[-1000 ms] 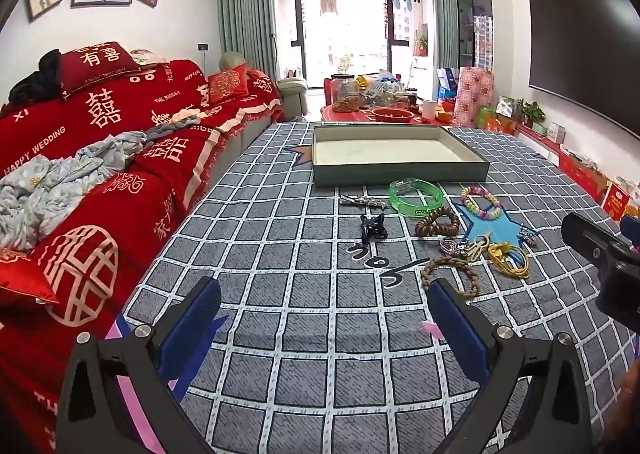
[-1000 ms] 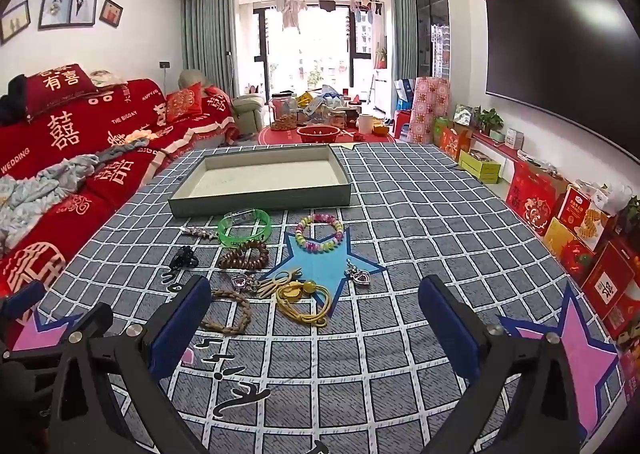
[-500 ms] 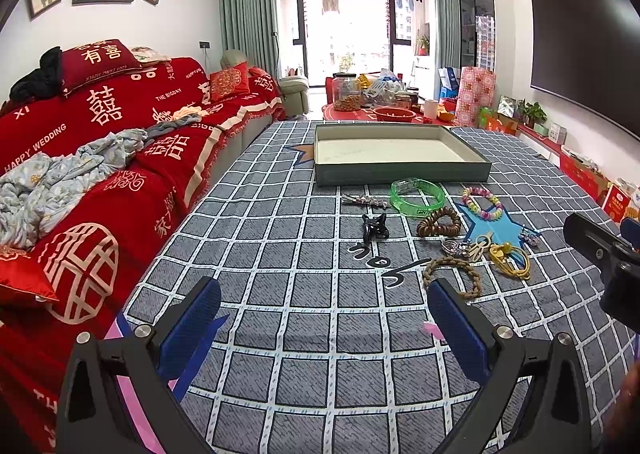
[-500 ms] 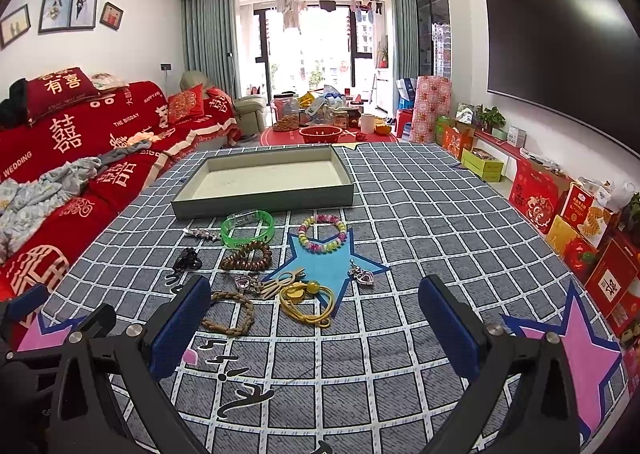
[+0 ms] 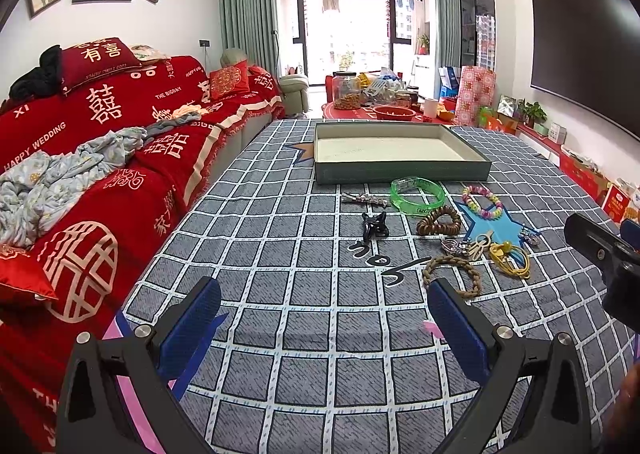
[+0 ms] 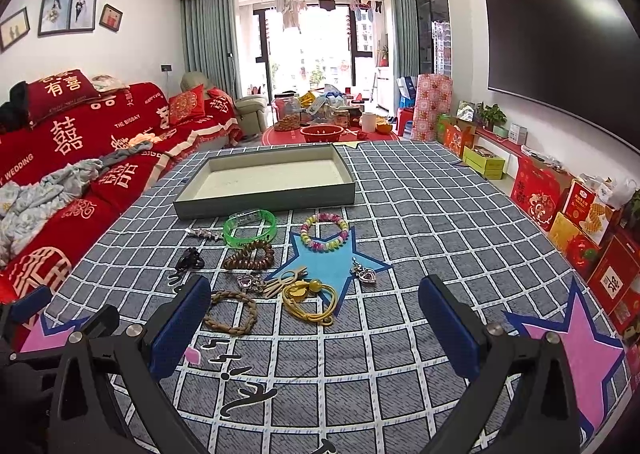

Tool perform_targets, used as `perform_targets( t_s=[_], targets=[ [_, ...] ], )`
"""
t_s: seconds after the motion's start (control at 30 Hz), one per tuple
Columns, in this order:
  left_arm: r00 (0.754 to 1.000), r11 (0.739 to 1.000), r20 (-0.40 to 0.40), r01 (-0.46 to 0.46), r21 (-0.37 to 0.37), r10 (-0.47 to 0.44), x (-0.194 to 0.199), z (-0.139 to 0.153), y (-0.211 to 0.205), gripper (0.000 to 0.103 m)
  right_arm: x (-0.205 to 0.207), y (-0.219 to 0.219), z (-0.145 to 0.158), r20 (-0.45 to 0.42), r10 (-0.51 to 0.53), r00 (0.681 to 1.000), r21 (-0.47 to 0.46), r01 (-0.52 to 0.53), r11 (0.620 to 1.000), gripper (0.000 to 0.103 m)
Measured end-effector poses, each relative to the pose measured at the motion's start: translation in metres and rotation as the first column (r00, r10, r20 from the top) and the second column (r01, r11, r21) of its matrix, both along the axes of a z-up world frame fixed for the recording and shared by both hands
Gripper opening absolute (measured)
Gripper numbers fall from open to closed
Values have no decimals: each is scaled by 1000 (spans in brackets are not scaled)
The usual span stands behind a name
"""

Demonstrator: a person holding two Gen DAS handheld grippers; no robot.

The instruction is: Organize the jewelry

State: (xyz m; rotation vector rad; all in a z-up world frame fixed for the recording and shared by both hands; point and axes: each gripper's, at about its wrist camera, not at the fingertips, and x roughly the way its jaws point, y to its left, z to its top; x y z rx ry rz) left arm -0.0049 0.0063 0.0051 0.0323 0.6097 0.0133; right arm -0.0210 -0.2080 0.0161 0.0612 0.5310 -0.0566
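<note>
Right wrist view: the jewelry lies in a loose cluster on the grey checked cloth (image 6: 420, 214), just in front of the tray (image 6: 264, 200). Nearest the tray's front wall sit the green bangle (image 6: 250, 229) and the pastel bead bracelet (image 6: 325, 232), the latter overlapping the top of a blue star patch (image 6: 332, 264). A silver hair clip (image 6: 206, 233) and a black claw clip (image 6: 190, 260) lie to the left. The brown wooden bead bracelet (image 6: 250, 259) is just below the bangle. Closer in are the braided brown loop (image 6: 232, 312), the yellow cord with a bead (image 6: 310, 300), a small heart pendant (image 6: 366, 274) and a heap of small charms (image 6: 264, 283).

The tray is shallow, grey-green outside and pale inside, with nothing in it. Its front edge stands close to the bangle but apart from it.

The right gripper (image 6: 314, 328) hovers above the near part of the cloth, blue pads spread wide and holding nothing; the braided loop lies just beside its left finger. The left gripper (image 5: 324, 318) is likewise spread wide and empty, over bare cloth to the left of the cluster.

Open cloth extends to the right of the jewelry as far as a pink star patch (image 6: 572, 346). A red-covered sofa (image 5: 100, 174) borders the cloth's left edge. Red boxes (image 6: 560, 206) line the right wall beneath a dark screen (image 6: 560, 66).
</note>
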Motion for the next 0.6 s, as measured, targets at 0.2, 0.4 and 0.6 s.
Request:
perform_targets(
  t_s=[0.2, 0.4, 0.6],
  targets=[
    [1000, 1000, -1, -1, 1, 1, 0, 0, 0, 103, 0, -1, 0, 0, 1, 1000, 2, -1, 1000, 103],
    [1000, 1000, 0, 0, 0, 0, 0, 0, 0, 103, 0, 0, 0, 0, 2, 1000, 4, -2, 1000, 103],
    [1000, 1000, 0, 0, 1, 0, 0, 0, 0, 103, 0, 1, 0, 1, 3, 1000, 6, -3, 1000, 103]
  ],
)
